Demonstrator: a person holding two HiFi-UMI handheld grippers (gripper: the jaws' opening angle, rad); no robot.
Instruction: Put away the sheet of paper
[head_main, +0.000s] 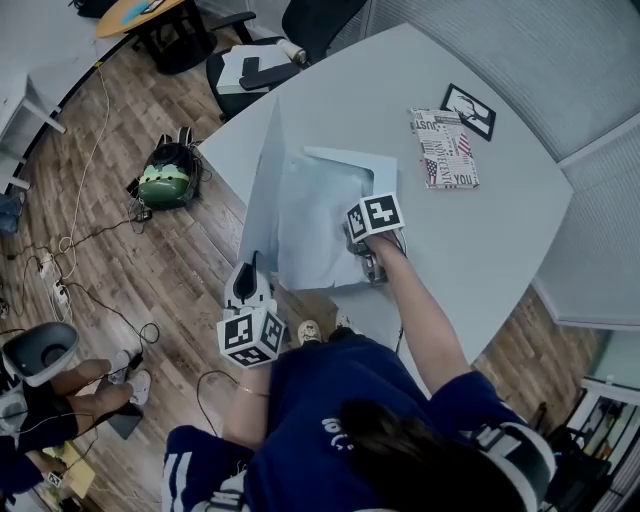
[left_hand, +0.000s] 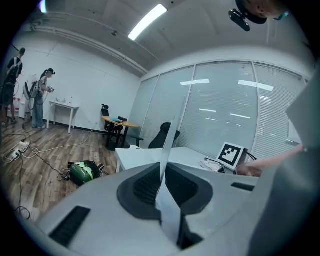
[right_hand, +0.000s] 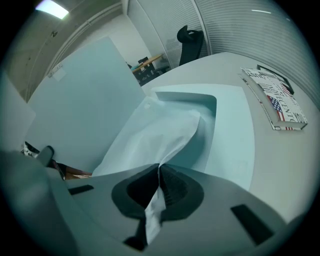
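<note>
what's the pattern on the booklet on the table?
Booklet: flag print with black lettering; right gripper view.

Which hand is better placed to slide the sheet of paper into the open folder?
Right. The right tool is shut on the sheet of paper, which already lies over the open folder. The left tool is clamped on the raised folder cover, holding it up.
</note>
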